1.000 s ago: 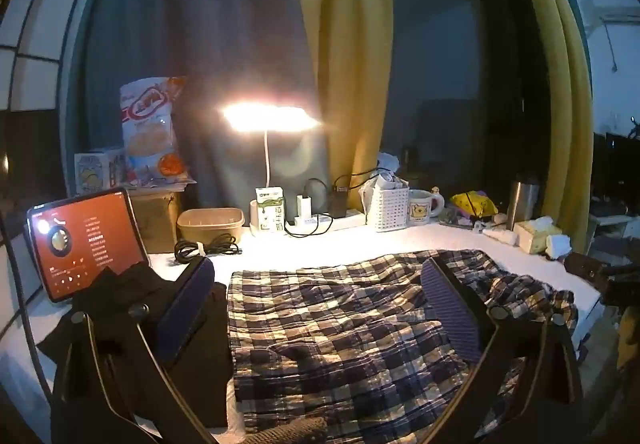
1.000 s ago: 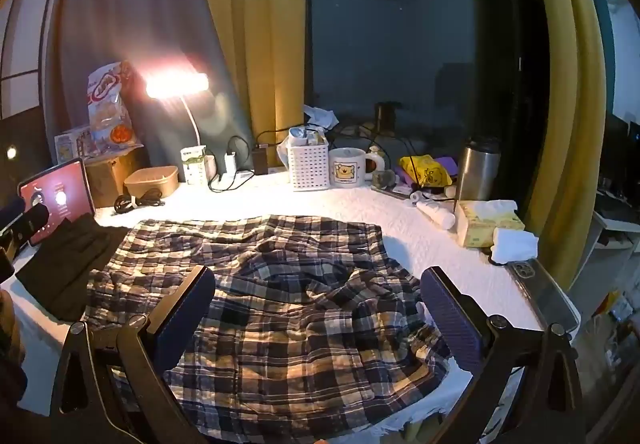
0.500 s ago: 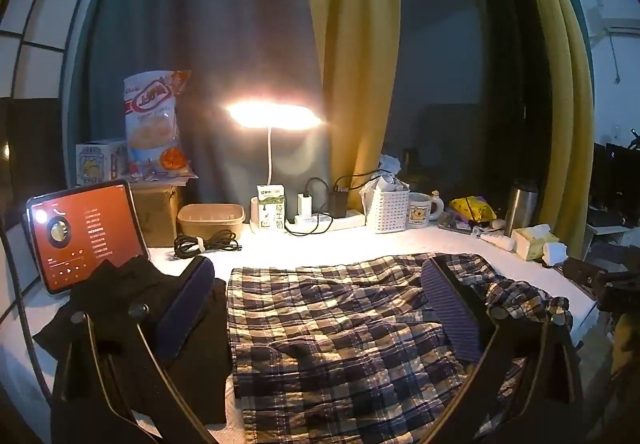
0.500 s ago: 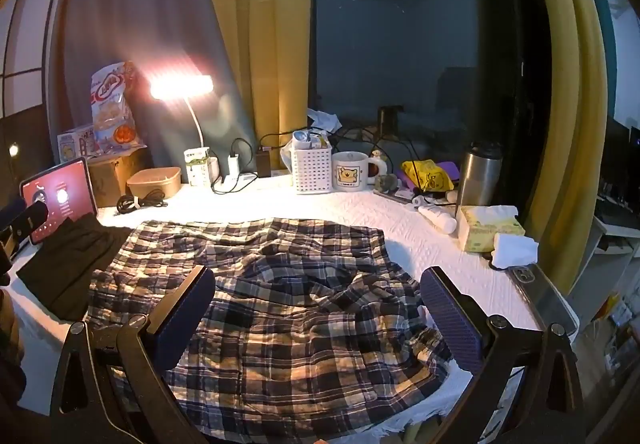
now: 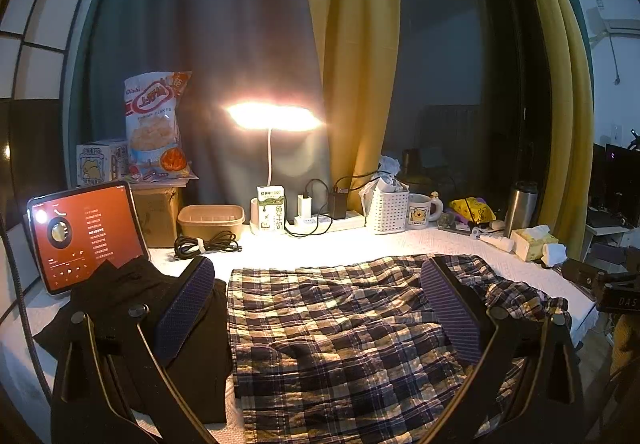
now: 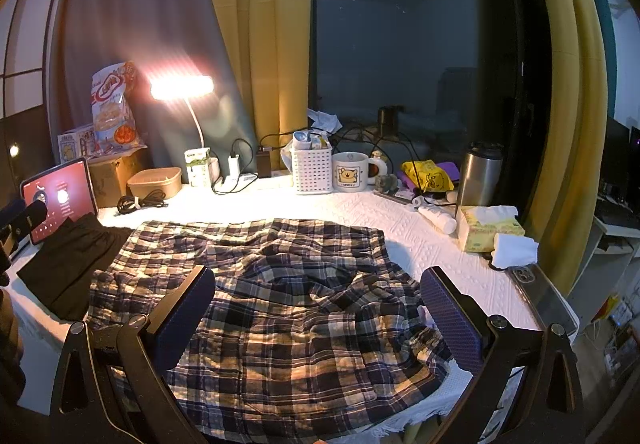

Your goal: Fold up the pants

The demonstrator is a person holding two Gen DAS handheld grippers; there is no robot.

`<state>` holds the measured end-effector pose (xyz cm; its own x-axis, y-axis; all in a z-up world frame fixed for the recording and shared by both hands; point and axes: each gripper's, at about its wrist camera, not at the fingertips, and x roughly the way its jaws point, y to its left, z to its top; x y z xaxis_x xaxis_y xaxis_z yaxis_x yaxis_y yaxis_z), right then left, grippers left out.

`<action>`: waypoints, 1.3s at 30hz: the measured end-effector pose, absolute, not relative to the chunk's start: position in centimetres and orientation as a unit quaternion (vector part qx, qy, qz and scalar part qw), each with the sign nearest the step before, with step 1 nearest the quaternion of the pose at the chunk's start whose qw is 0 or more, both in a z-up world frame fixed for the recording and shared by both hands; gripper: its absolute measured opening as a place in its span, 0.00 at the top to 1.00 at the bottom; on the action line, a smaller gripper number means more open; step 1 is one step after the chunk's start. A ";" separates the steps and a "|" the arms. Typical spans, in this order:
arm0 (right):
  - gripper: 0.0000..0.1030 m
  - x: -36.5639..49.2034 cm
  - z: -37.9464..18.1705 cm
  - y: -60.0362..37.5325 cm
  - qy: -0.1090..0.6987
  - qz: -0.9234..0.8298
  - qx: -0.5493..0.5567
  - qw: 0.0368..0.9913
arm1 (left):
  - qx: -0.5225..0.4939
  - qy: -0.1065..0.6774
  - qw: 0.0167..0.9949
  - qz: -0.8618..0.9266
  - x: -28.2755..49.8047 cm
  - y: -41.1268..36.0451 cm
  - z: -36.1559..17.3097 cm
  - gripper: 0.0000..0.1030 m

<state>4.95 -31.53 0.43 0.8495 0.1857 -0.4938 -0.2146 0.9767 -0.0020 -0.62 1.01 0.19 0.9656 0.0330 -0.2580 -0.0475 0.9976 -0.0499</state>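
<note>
Plaid pants (image 6: 280, 284) lie spread and wrinkled on the white-covered table (image 6: 404, 224), rumpled toward the right edge. In the left wrist view the same plaid pants (image 5: 340, 324) fill the lower middle. My left gripper (image 5: 316, 308) hovers open above their left part, nothing between its fingers. My right gripper (image 6: 316, 312) hangs open over the middle of the fabric, also holding nothing. A folded black garment (image 5: 120, 308) rests to the left of the pants, also seen as a black garment (image 6: 68, 264) in the right wrist view.
A lit tablet (image 5: 86, 234) leans at the left. Along the back stand a lamp (image 5: 274, 118), milk carton (image 5: 272, 210), tan tub (image 5: 210, 218), white basket (image 6: 312, 168), mug (image 6: 352, 172) and steel flask (image 6: 478, 174). Tissue box (image 6: 488, 230) and phone (image 6: 540, 292) sit right.
Both grippers have risen and tilted slightly, so the table sits a little lower in each view. The pants lie as before; both grippers stay open.
</note>
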 end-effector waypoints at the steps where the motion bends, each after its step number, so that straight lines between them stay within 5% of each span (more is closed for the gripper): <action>1: 0.00 4.9 0.4 -31.5 0.254 0.104 -0.029 0.961 | -0.028 0.129 0.991 0.021 -0.6 1.0 0.2 0.01; 39: 0.00 4.9 0.6 -31.3 0.252 0.103 -0.029 0.962 | -0.026 0.129 0.991 0.018 -0.8 0.5 0.6 0.01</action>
